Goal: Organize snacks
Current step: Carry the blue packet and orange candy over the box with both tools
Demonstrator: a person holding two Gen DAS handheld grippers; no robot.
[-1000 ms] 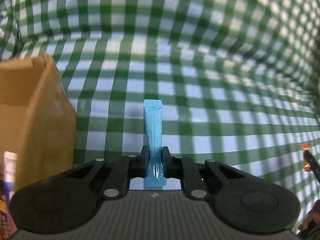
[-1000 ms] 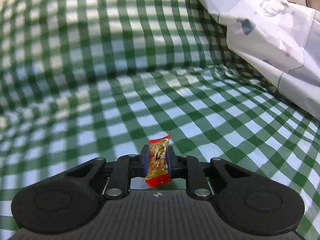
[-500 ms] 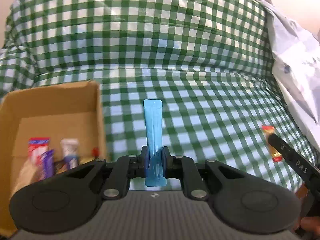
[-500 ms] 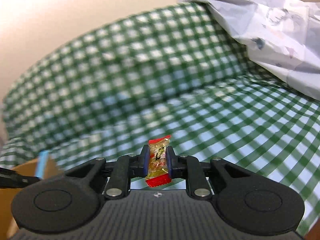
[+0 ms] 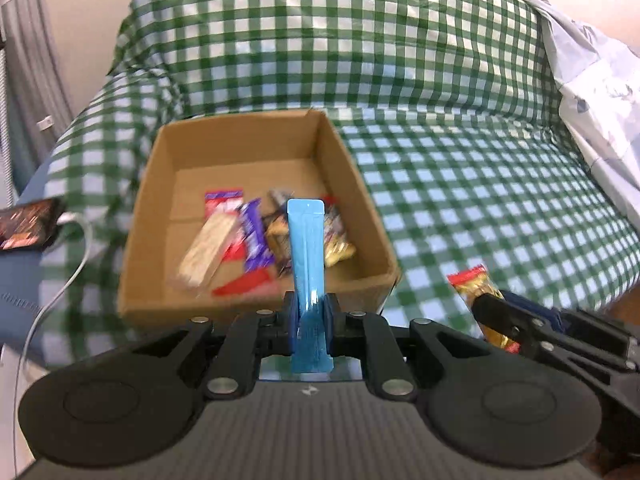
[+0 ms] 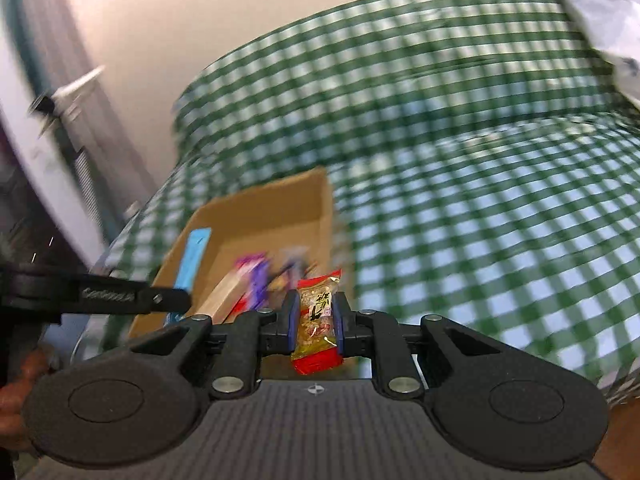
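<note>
L gripper [image 5: 311,320] is clamped on a long blue stick sachet [image 5: 305,248], pinched near its lower end, sachet pointing up and away over the near wall of the cardboard box [image 5: 352,168]. R gripper [image 6: 316,320] is closed on a small red-and-gold snack pkt [image 6: 318,316], clear window w/ nuts or similar inside, red ends sticking out above and below the pads.

Box sits open-topped on the green-and-white checked cloth [image 5: 460,200], toward the cloth's left edge. Inside, on the box floor: a pale wafer-type bar in clear wrap [image 5: 206,248], a purple-wrapped bar [image 5: 254,240] just beside it, a red pkt [image 5: 242,284] near the front wall, gold-wrapped pieces [image 5: 338,246] toward the right wall. All blurred, labels unreadable.

In left wrist view the R gripper w/ its pkt shows at lower right, beside the box's front right corner and outside it. In right wrist view the L gripper's sachet shows over the box's left wall.

A white crumpled sheet [image 5: 592,92] lies at the cloth's right edge. A phone [image 5: 28,224] w/ white cable [image 5: 68,280] rests off the cloth's left edge.
</note>
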